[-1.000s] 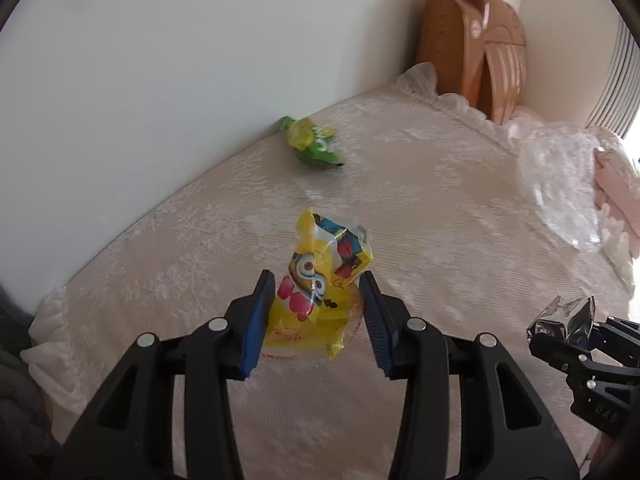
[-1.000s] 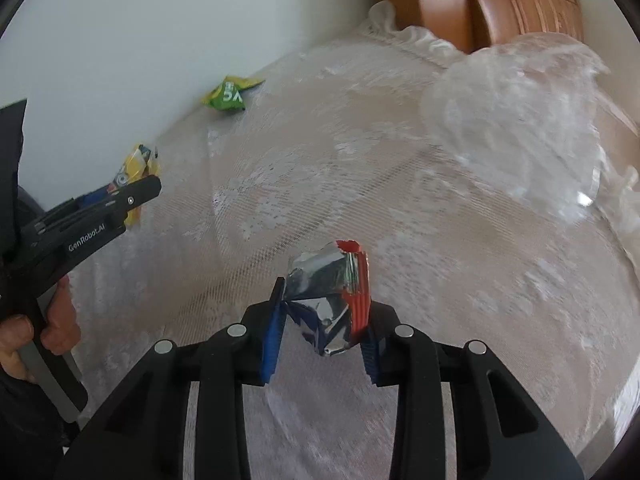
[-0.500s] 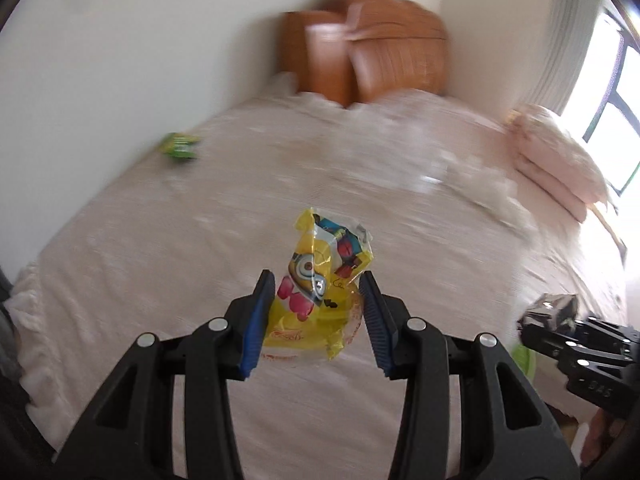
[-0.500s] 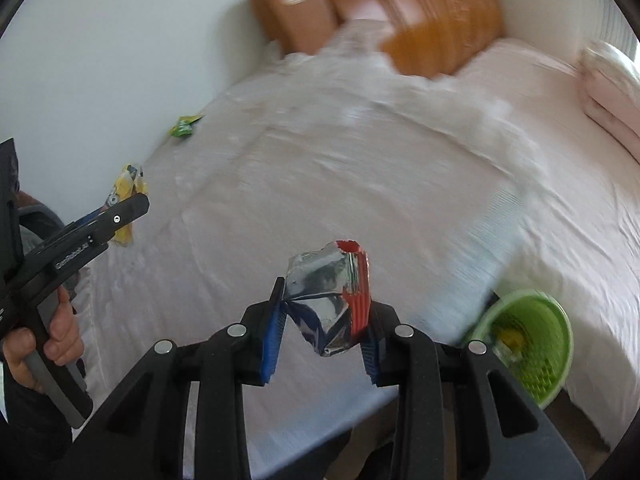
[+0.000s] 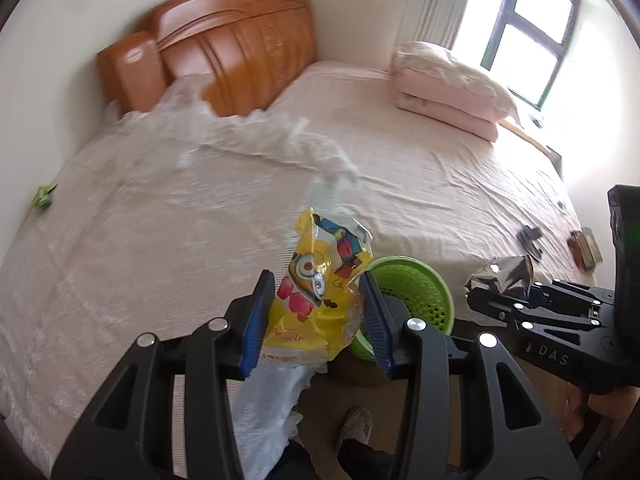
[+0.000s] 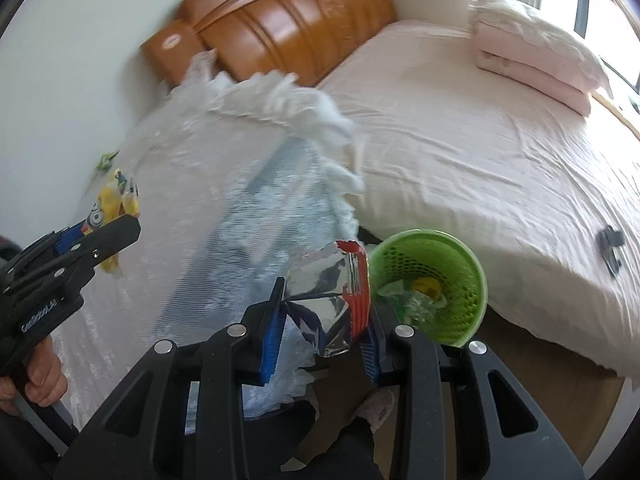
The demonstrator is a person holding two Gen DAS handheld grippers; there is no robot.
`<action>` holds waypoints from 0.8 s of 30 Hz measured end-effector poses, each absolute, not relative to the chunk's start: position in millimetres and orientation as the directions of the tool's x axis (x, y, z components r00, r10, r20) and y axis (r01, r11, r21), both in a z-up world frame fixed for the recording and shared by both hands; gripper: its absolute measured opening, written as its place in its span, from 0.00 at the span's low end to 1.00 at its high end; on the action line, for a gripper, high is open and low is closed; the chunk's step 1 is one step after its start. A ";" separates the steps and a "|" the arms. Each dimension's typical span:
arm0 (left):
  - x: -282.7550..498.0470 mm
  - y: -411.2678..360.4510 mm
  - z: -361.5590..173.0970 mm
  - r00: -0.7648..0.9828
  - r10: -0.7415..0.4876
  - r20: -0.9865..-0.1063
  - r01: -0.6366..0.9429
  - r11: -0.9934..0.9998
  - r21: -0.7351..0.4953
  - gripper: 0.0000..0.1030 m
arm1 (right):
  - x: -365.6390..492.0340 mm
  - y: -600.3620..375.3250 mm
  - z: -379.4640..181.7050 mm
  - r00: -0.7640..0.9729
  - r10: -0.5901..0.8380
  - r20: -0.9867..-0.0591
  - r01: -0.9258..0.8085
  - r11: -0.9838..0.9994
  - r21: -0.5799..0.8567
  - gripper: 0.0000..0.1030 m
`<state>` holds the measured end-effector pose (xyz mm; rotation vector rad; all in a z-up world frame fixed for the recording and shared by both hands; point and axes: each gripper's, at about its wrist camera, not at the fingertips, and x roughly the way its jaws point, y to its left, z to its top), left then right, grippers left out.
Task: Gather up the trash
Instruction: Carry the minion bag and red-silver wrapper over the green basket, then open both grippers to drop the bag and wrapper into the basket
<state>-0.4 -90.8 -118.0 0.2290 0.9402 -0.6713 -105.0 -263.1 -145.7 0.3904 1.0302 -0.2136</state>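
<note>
Change: a second ago both cameras looked across the lace-covered bed toward the wall; now both have swung round, and the green basket [image 6: 430, 286] on the floor at the bed's edge has come into sight beyond the fingers.
Grip through the swing: unchanged, with the same wrapper between each pair of fingers as before.
Left gripper [image 5: 318, 318]: fingers narrow, blue pads pressed on either side of the yellow cartoon wrapper [image 5: 320, 292].
Right gripper [image 6: 324, 320]: fingers narrow, clamped on the silver foil wrapper [image 6: 328, 300].
Basket relative to fingers: in the right wrist view just beyond and to the right of the right finger; in the left wrist view partly hidden behind the yellow wrapper and the right finger.
Meaning for the task: pickup looks finished for these two pieces; my reading is that the carry is nearly over and the drop into the basket comes next.
Yellow wrapper: crumpled plastic, printed with a goggle-eyed cartoon face and red marks, top edge sticking up past the fingertips.
Foil wrapper: creased, shiny silver inside, red strip along its right edge, dark blue near the left finger.
Basket contents: some clear and yellow scraps already lie inside.
Still out: a green wrapper [image 5: 43, 196] far off to the left on the bed, and dark bits [image 5: 530, 238] on the pink sheet to the right.
</note>
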 end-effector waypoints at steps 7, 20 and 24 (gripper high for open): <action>-16.4 -137.5 -122.5 0.368 -0.430 -0.824 0.670 0.737 -0.086 0.42 | -135.0 -307.4 -141.6 0.533 0.003 -0.846 0.407 0.876 0.260 0.33; -49.4 -280.2 -201.3 0.202 -0.376 -0.904 0.795 0.603 -0.073 0.42 | -206.6 -399.2 -137.9 0.503 -0.107 -0.858 0.564 0.792 0.232 0.33; -50.4 -308.3 -235.8 0.167 -0.330 -0.929 0.806 0.588 -0.064 0.42 | -220.1 -417.1 -140.2 0.488 -0.121 -0.864 0.590 0.776 0.224 0.34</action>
